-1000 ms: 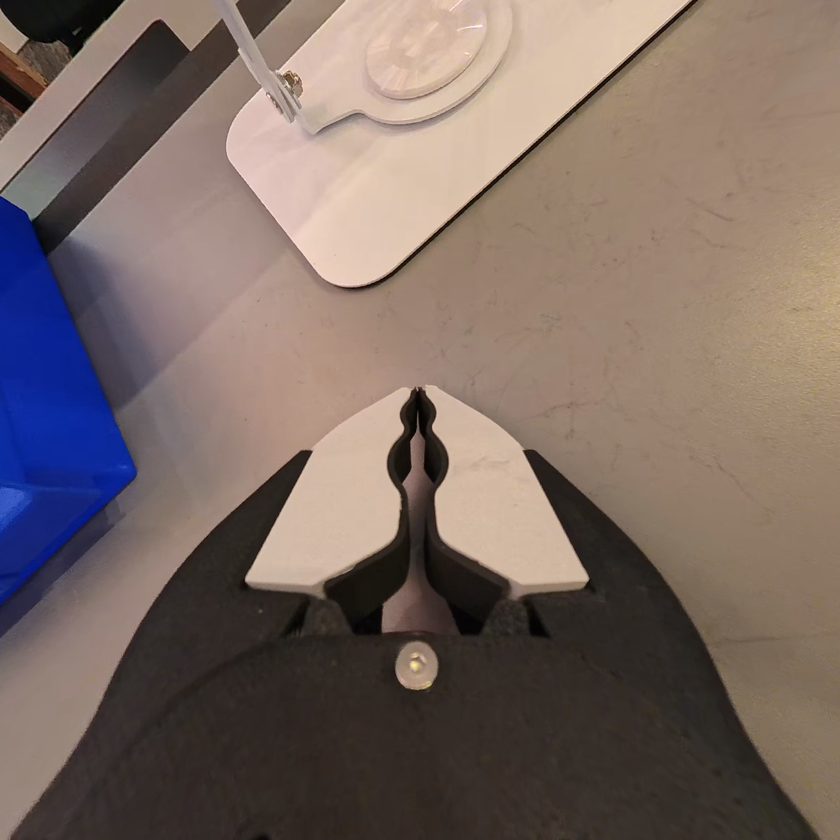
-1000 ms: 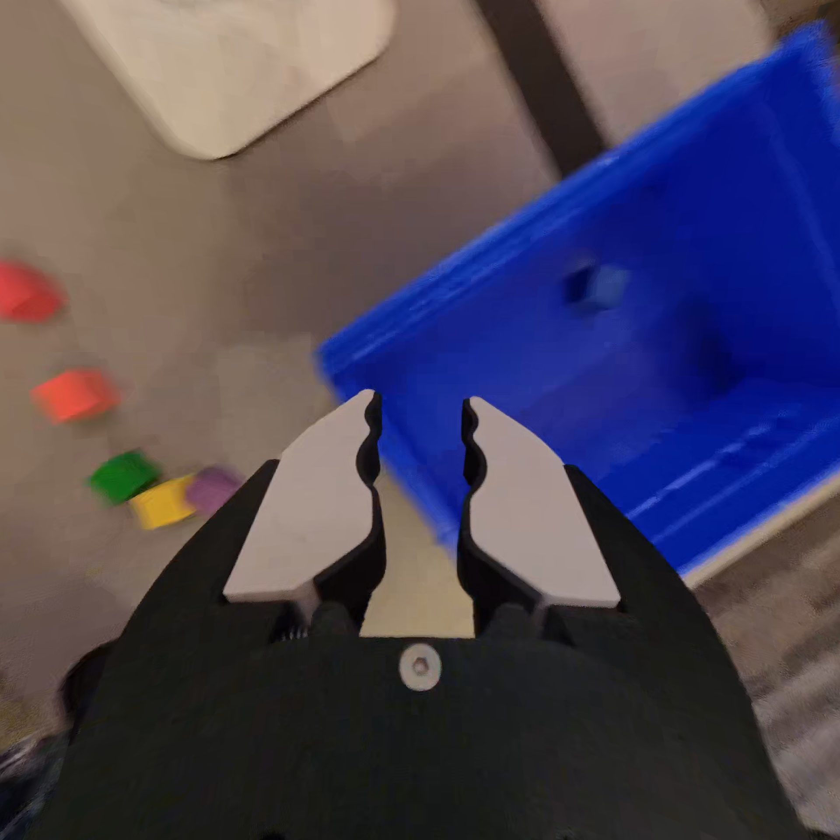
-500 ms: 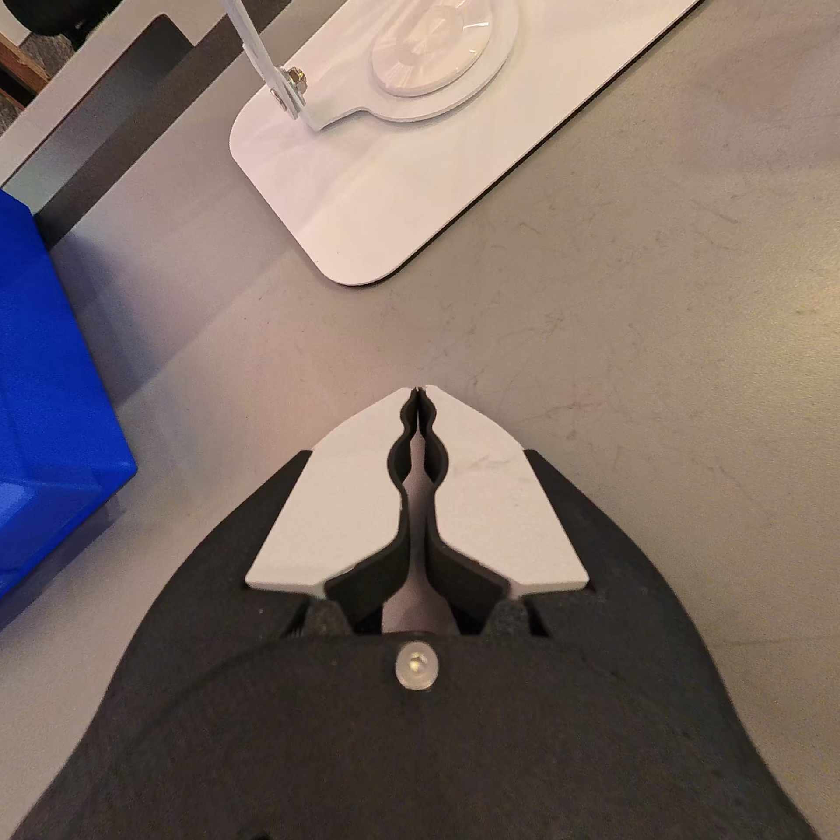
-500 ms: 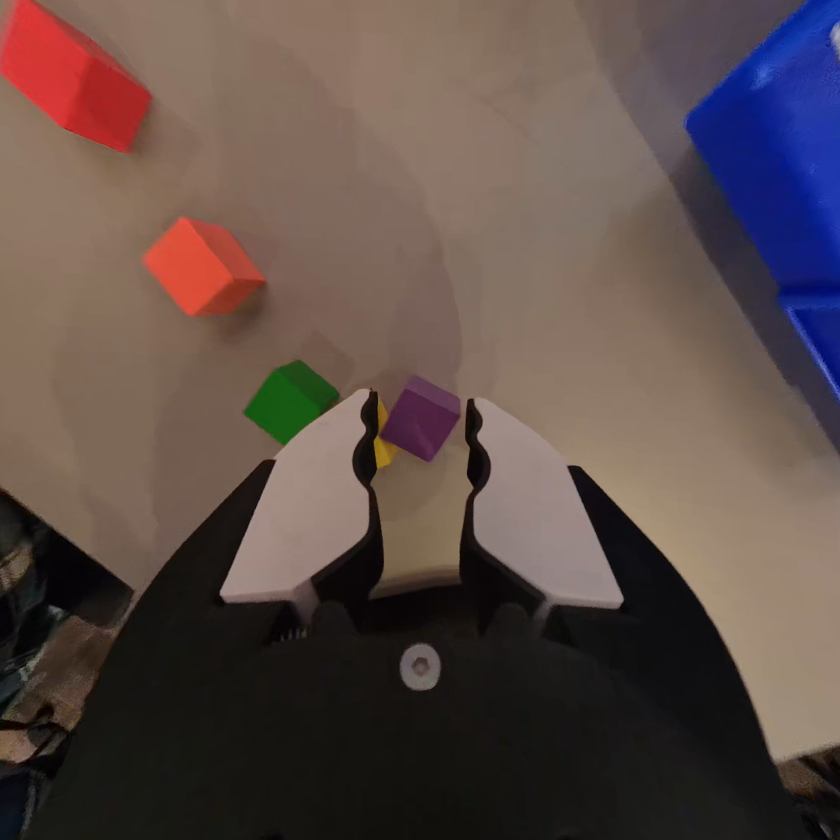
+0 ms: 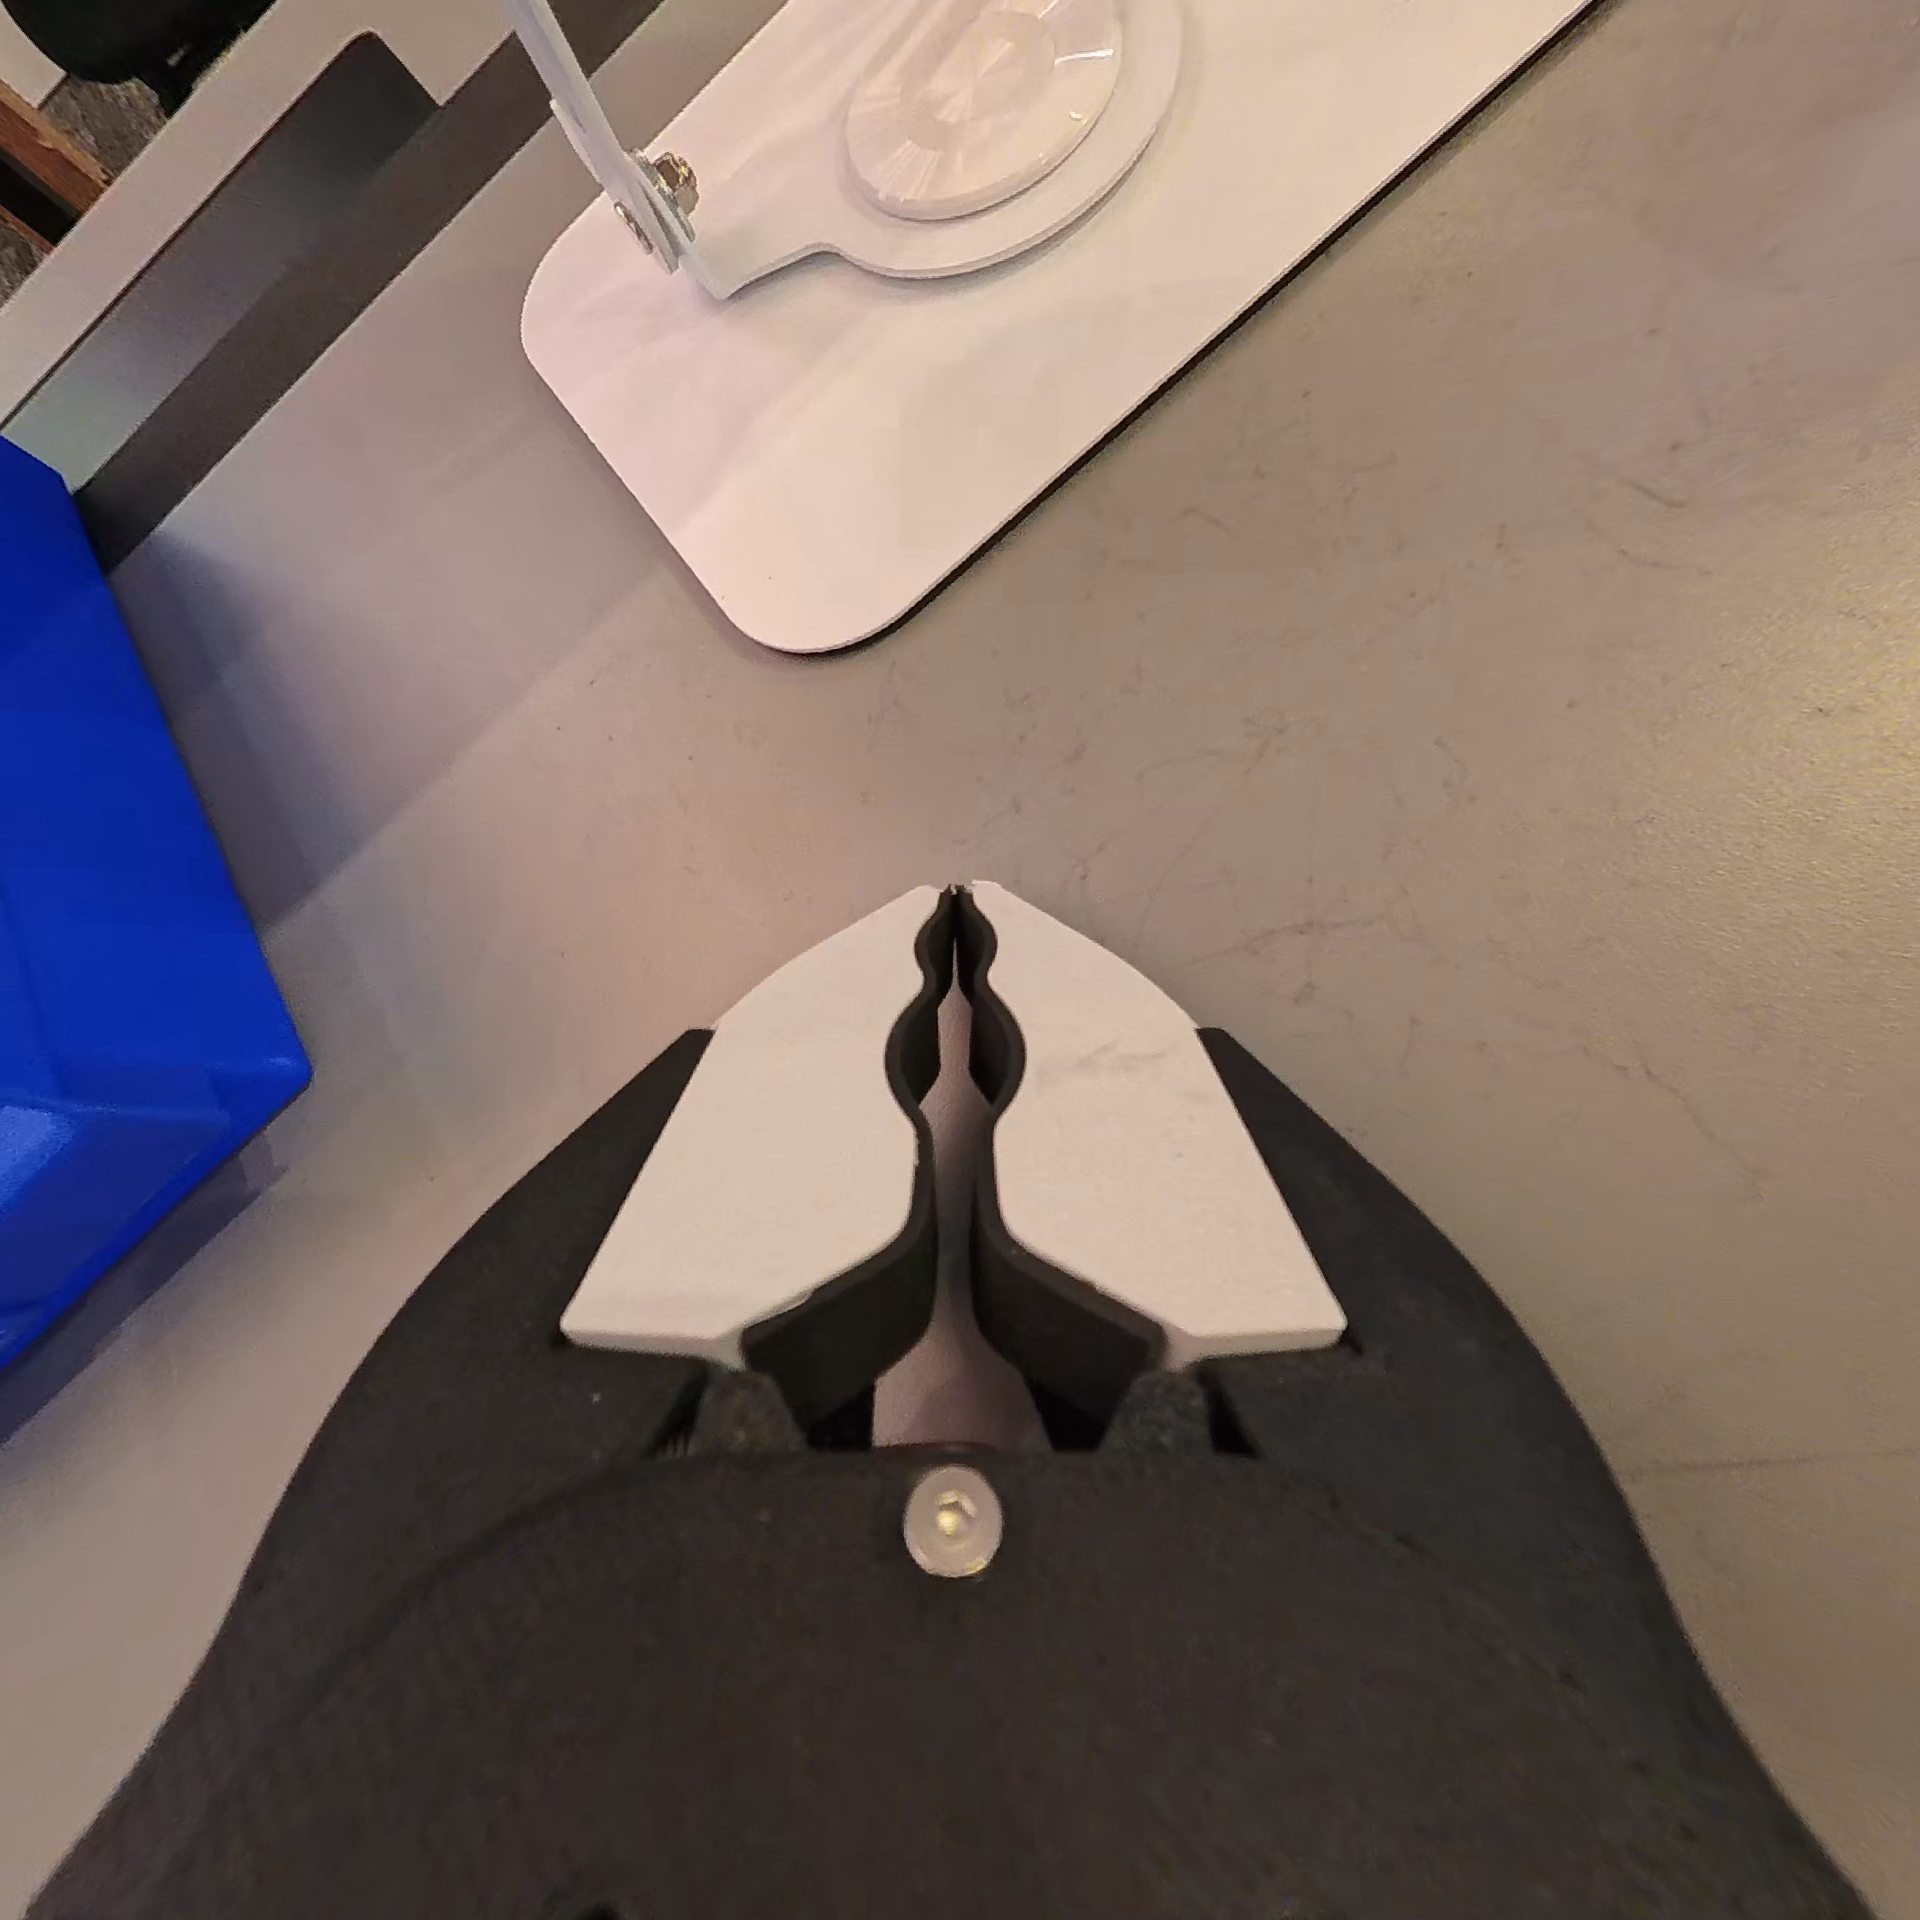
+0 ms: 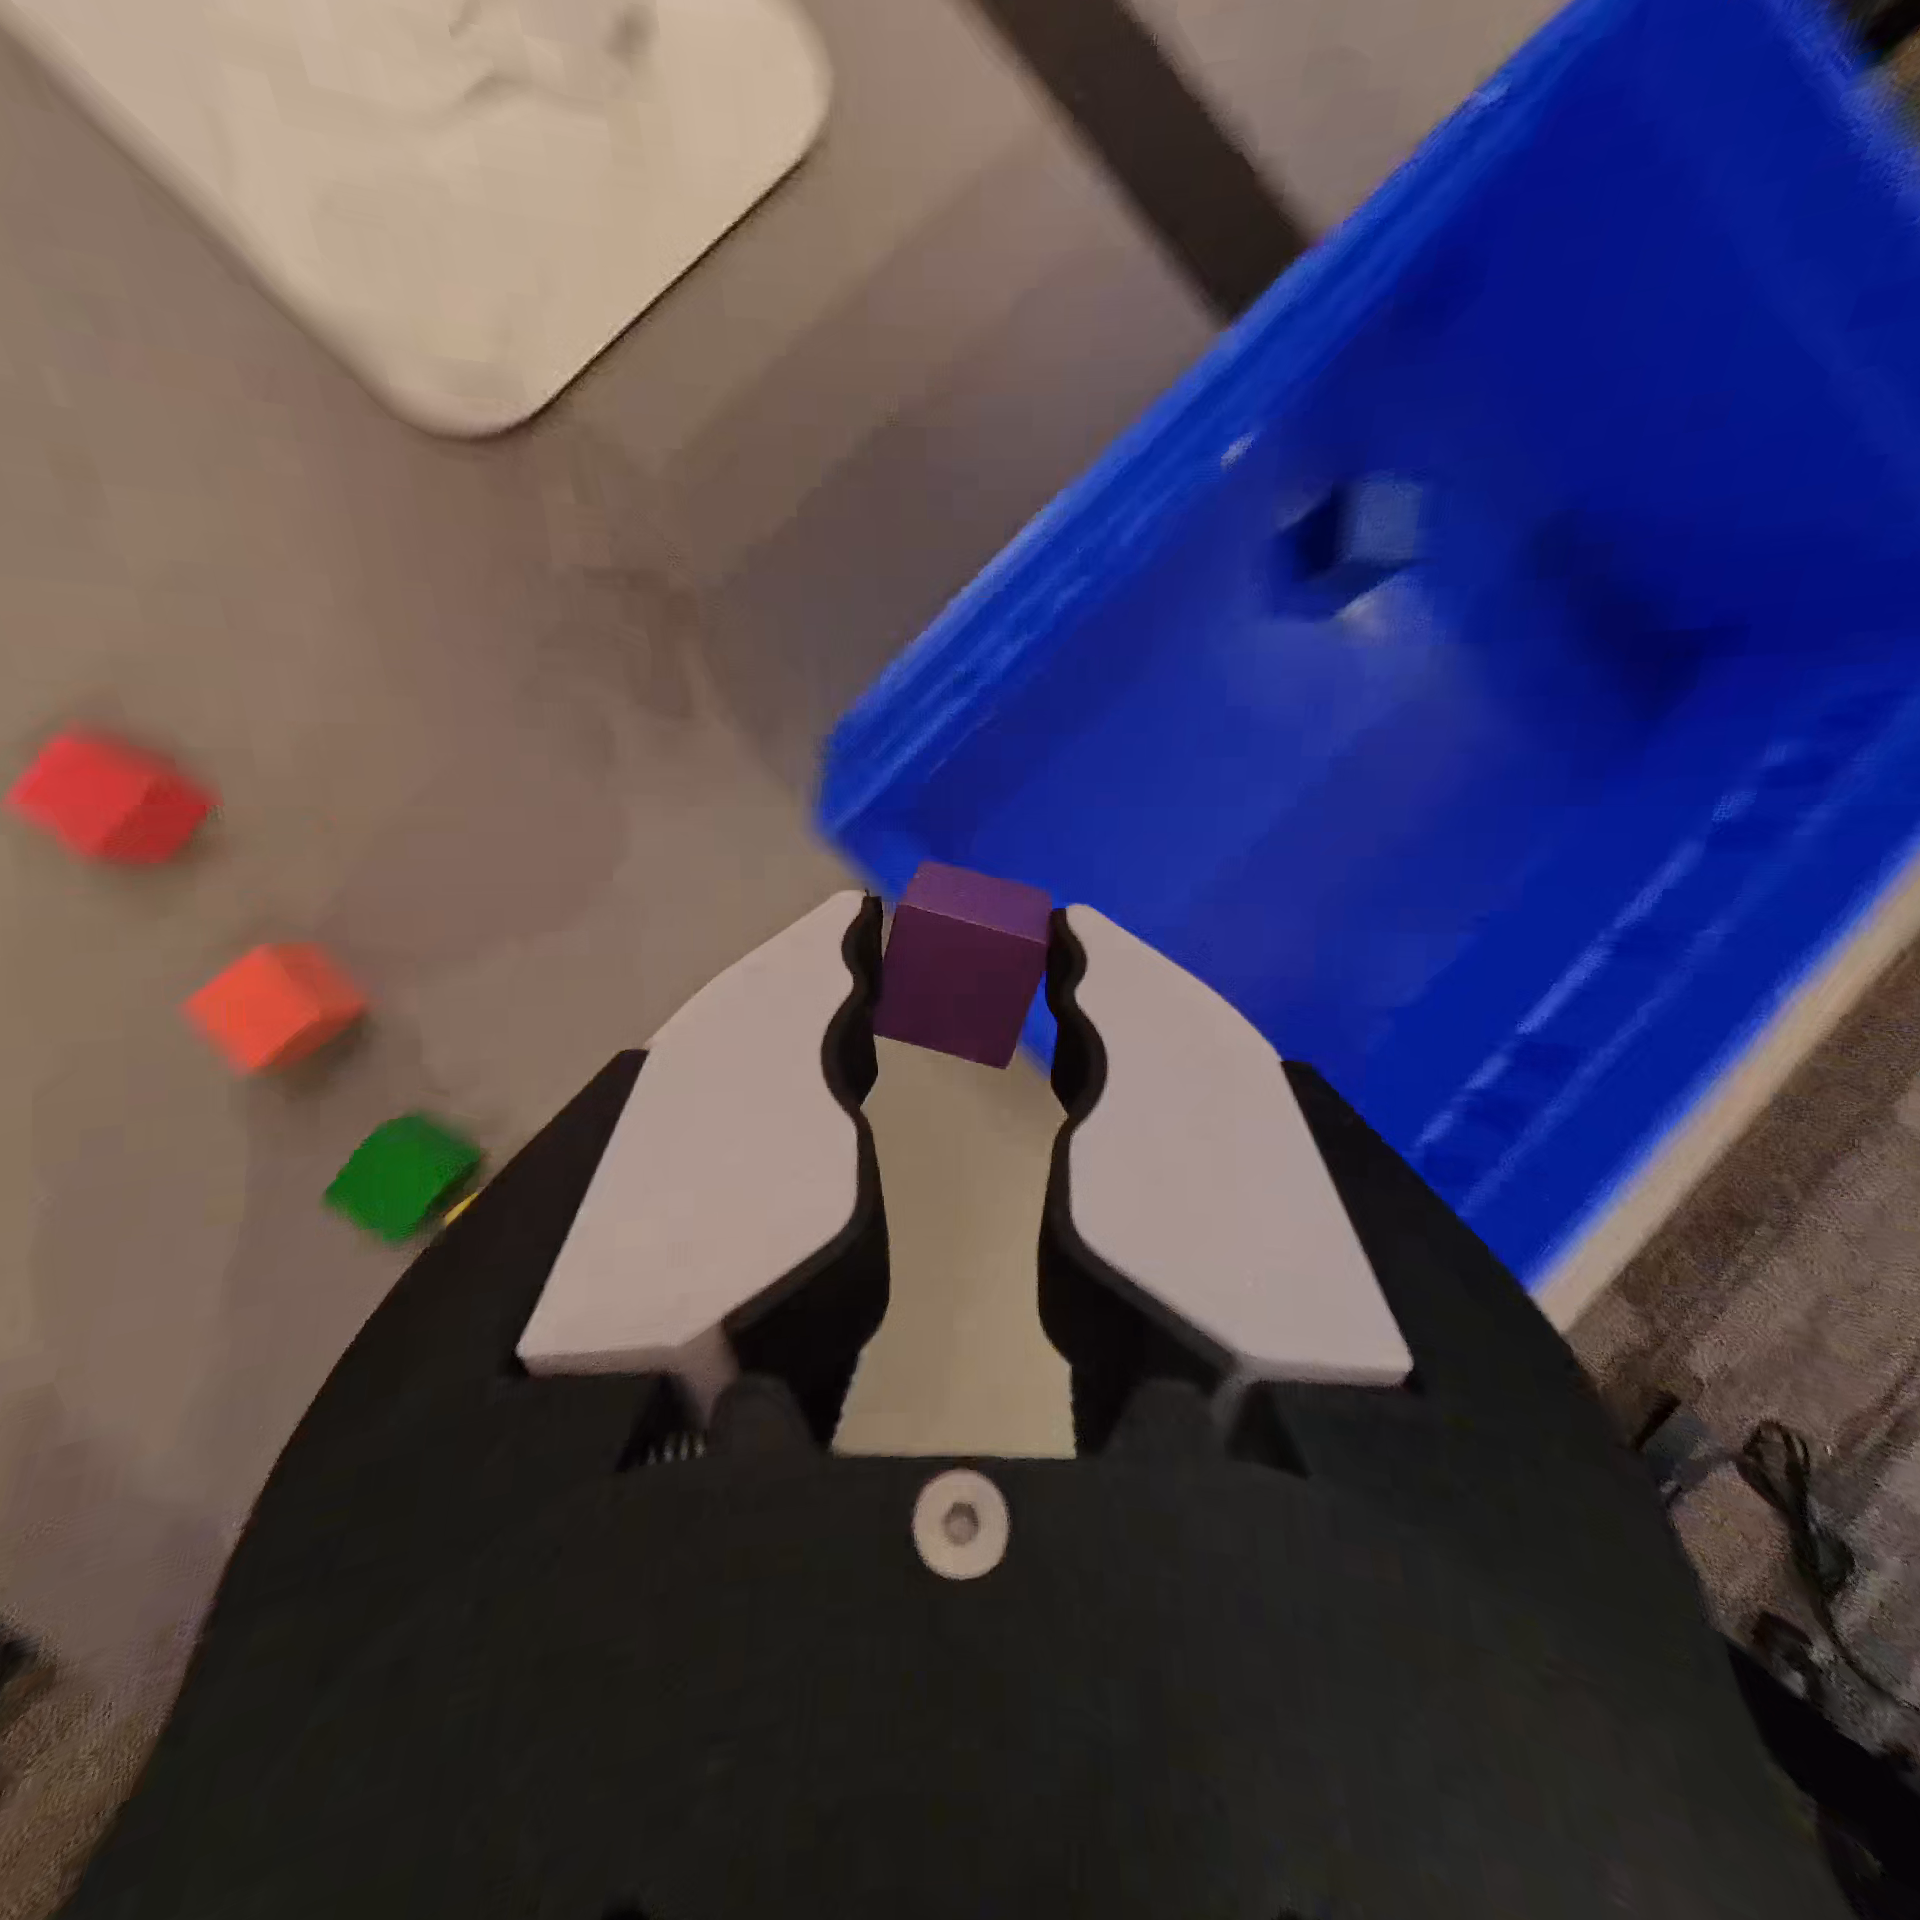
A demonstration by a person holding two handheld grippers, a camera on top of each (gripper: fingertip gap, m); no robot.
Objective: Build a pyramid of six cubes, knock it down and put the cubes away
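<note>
One purple cube, loose on the desk half a second ago, is now clamped in the right hand-held gripper near the blue bin, so putting-away continues. Red, orange and green cubes wait left; the left hand-held gripper stays clenched on nothing.

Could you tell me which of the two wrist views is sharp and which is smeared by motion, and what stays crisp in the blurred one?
Left wrist view: sharp throughout, scuffs on the table legible, soft sheen on the white base plate. Right wrist view: motion-blurred background, the blue bin and red cube smeared; only the right gripper and the purple cube clamped in it stay crisp.
</note>
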